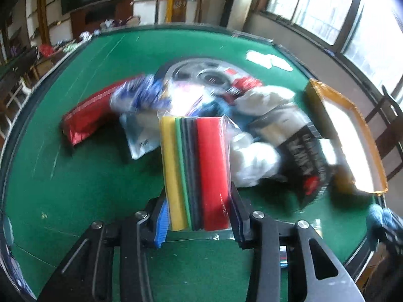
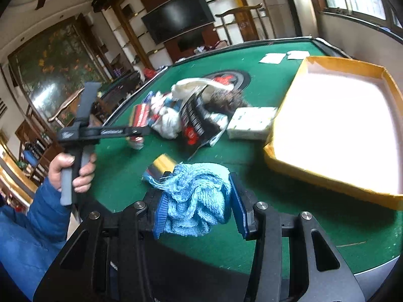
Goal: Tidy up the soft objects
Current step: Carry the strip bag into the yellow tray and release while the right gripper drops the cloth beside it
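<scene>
Gripping a clear bag of coloured foam sheets (image 1: 197,173), the left gripper (image 1: 199,220) has both pads pressed against it above the green felt table (image 1: 88,176). The right gripper (image 2: 196,209) clamps a blue towel (image 2: 196,196); the yellow-rimmed box (image 2: 352,70) lies at 2 o'clock.

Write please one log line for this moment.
left gripper: shut on foam sheet pack | right gripper: shut on blue cloth | yellow box: beside pile
</scene>
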A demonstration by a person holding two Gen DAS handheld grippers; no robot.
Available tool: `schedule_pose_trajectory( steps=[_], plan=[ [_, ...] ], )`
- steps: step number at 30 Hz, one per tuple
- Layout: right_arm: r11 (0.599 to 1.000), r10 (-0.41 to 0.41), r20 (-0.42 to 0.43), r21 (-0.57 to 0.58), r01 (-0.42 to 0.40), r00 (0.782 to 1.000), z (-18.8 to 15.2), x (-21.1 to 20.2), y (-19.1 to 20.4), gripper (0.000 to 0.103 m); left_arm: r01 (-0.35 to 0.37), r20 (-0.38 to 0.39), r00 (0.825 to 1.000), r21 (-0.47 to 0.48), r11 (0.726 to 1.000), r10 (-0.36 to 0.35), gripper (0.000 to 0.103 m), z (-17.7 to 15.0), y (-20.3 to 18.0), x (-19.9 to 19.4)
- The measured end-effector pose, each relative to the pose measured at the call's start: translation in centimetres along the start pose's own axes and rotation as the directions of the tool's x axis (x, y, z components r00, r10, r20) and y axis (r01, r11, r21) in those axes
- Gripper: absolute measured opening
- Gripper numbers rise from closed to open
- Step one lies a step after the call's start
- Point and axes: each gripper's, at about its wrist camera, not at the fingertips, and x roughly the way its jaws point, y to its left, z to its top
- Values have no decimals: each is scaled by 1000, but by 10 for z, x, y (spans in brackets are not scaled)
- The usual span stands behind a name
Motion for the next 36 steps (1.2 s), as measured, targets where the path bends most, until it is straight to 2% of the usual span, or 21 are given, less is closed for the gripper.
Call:
schedule_pose_trajectory(
  steps=[8,10,14,18,19,21,24,27,30,33,35,36],
  plan=[
    [993,-111,90,58,106,990,31,-25,-27,44,106,40,993,140,984,-113,41,28,-72,-17],
    [989,-139,115,75,131,984,43,-31,-37,44,157,31,986,176,972,-165,41,37,-97,-20],
    [966,-223,148,168,198,963,75,-42,-66,44,181,36,980,267,947,-198,41,59,-155,-14],
    [897,-397,138,268,352,907,120,-39,-107,44,209,32,973,302,930,-229,41,88,-209,5],
    [884,-416,129,287,368,900,131,-35,-118,44,226,17,970,308,924,-243,41,95,-223,15],
    [843,-477,110,337,419,872,154,-26,-143,44,230,-4,971,308,923,-241,41,108,-247,37],
    [787,-526,58,410,460,849,181,-8,-184,44,252,-74,968,285,925,-241,41,119,-271,75],
    [758,-516,32,483,439,856,188,4,-217,44,250,-126,966,256,934,-224,41,127,-282,107],
    [764,-484,24,500,409,875,185,21,-236,44,234,-144,969,255,938,-202,42,131,-289,132],
    [755,-492,-15,490,435,871,178,29,-248,44,231,-172,966,236,944,-193,42,131,-296,152],
    [758,-453,-15,520,394,891,172,27,-256,44,225,-184,965,220,949,-186,42,131,-299,162],
    [754,-449,-14,530,387,894,170,26,-259,45,215,-192,966,213,953,-175,42,130,-300,168]
  ],
)
